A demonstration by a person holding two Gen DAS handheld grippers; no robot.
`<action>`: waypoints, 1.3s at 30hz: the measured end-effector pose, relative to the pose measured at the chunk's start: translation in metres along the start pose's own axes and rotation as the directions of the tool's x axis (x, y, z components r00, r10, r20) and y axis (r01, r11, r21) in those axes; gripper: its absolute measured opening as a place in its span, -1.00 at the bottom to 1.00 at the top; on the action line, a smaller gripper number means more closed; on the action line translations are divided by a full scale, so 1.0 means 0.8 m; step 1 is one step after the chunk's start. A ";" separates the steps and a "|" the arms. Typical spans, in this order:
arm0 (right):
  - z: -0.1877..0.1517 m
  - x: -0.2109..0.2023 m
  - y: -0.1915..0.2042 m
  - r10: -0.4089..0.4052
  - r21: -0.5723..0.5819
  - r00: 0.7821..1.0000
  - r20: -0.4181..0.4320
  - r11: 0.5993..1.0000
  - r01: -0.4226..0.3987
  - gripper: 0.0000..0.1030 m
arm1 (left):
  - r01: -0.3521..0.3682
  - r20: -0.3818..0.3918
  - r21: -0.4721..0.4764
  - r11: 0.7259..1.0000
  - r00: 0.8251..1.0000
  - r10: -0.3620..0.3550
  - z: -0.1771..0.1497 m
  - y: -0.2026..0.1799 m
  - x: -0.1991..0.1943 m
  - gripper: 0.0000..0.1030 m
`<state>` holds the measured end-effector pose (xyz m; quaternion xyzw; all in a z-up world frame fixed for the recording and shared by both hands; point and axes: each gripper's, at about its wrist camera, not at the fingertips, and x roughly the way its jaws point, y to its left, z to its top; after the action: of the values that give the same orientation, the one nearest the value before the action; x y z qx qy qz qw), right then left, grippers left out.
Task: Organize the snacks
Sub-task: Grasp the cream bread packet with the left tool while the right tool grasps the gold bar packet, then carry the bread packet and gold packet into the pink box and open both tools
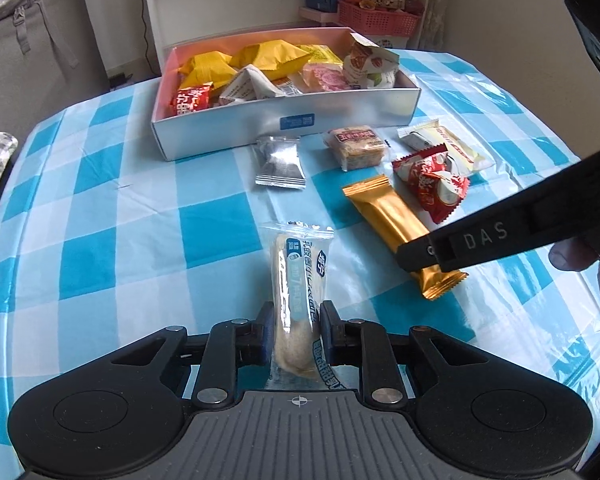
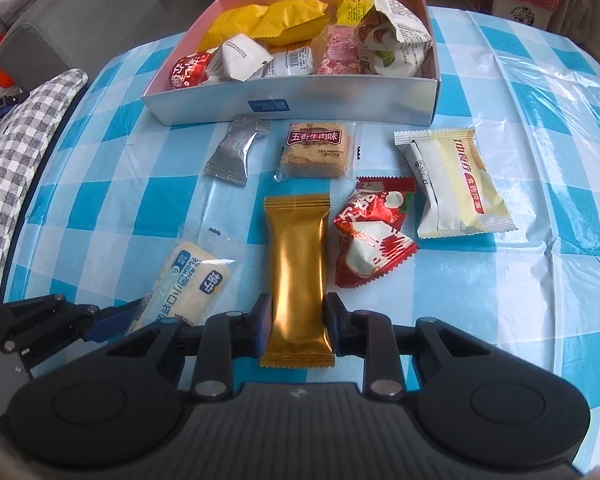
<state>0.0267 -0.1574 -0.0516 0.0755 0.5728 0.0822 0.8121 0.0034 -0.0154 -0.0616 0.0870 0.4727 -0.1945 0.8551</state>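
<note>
My left gripper point(image 1: 295, 330) is shut on a clear-wrapped cream bread roll point(image 1: 298, 280), which lies on the checked tablecloth; it also shows in the right wrist view point(image 2: 188, 284). My right gripper point(image 2: 298, 326) is shut on a gold bar packet point(image 2: 298, 264), seen in the left wrist view point(image 1: 396, 224) with the right gripper's fingers point(image 1: 416, 254) at its near end. A silver box point(image 1: 284, 120) at the back holds several snack packets; it also shows in the right wrist view point(image 2: 296, 100).
Loose on the table between grippers and box: a silver packet point(image 2: 234, 150), a brown biscuit packet point(image 2: 316, 150), a red-and-white packet point(image 2: 370, 232) and a pale yellow packet point(image 2: 456, 184). A checked cushion point(image 2: 16, 172) sits left; a pink basket point(image 1: 376, 18) behind.
</note>
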 end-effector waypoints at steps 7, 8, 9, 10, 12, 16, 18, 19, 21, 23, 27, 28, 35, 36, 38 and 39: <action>0.001 0.004 0.011 -0.005 -0.048 1.000 -0.001 0.999 0.005 -0.41 | -0.045 0.009 -0.024 0.999 0.999 0.046 -0.004 0.023 -0.001 -0.51; 0.001 0.004 0.011 -0.006 -0.052 1.000 0.000 0.999 0.006 -0.40 | -0.049 0.015 -0.020 0.999 0.999 0.050 -0.005 0.022 -0.001 -0.50; 0.001 0.004 0.012 -0.007 -0.054 1.000 0.001 0.999 0.007 -0.39 | -0.049 0.015 -0.014 0.999 0.999 0.049 -0.005 0.020 -0.001 -0.50; 0.001 0.005 0.012 -0.010 -0.057 1.000 0.002 0.998 0.010 -0.39 | -0.047 0.017 -0.009 0.999 0.999 0.047 -0.004 0.019 0.000 -0.49; 0.002 0.006 0.013 -0.015 -0.064 1.000 0.003 0.998 0.015 -0.37 | -0.048 0.016 0.009 0.999 0.999 0.048 -0.003 0.015 0.003 -0.44; 0.003 0.011 0.018 -0.027 -0.086 1.000 0.007 0.996 0.027 -0.33 | -0.054 0.003 0.019 0.998 0.999 0.054 -0.003 0.010 0.010 -0.41; 0.002 0.012 0.022 -0.044 -0.114 0.999 0.014 0.992 0.046 -0.36 | -0.053 0.000 0.020 0.998 0.999 0.053 -0.002 0.009 0.012 -0.41; 0.002 0.013 0.024 -0.054 -0.129 0.998 0.018 0.990 0.056 -0.44 | -0.051 0.000 0.020 0.998 0.999 0.051 -0.002 0.009 0.012 -0.41; 0.003 0.013 0.027 -0.065 -0.143 0.998 0.023 0.987 0.067 -0.49 | -0.039 -0.003 0.008 0.999 0.999 0.039 -0.001 0.010 0.012 -0.50; 0.005 0.014 0.028 -0.061 -0.139 0.998 0.024 0.988 0.064 -0.53 | -0.026 0.000 -0.012 1.000 1.000 0.026 0.002 0.013 0.009 -0.59; 0.012 0.003 0.026 -0.029 -0.119 0.999 0.042 0.992 0.034 -0.53 | -0.004 0.015 -0.044 0.999 1.000 0.005 0.007 0.020 -0.002 -0.68; 0.013 -0.002 0.025 -0.020 -0.112 0.998 0.051 0.993 0.026 -0.53 | -0.003 0.016 -0.050 0.999 1.000 0.004 0.007 0.022 -0.003 -0.68; 0.023 -0.023 0.022 0.021 -0.090 0.995 0.094 0.996 -0.012 -0.53 | -0.006 0.049 -0.111 0.994 0.999 0.011 0.017 0.033 -0.015 -0.71; 0.025 -0.027 0.022 0.030 -0.088 0.994 0.100 0.996 -0.022 -0.53 | 0.002 0.062 -0.122 0.993 0.998 0.006 0.020 0.035 -0.019 -0.71; 0.030 -0.033 0.022 0.048 -0.083 0.992 0.115 0.996 -0.039 -0.53 | 0.014 0.087 -0.140 0.990 0.996 -0.002 0.025 0.039 -0.028 -0.71; 0.032 -0.036 0.022 0.053 -0.076 0.991 0.124 0.996 -0.044 -0.53 | 0.018 0.096 -0.148 0.989 0.995 -0.003 0.026 0.041 -0.031 -0.71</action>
<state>0.0405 -0.1476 -0.0125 0.0646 0.5152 0.1179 0.8464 0.0215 0.0140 -0.0302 0.0111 0.4449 -0.1671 0.8798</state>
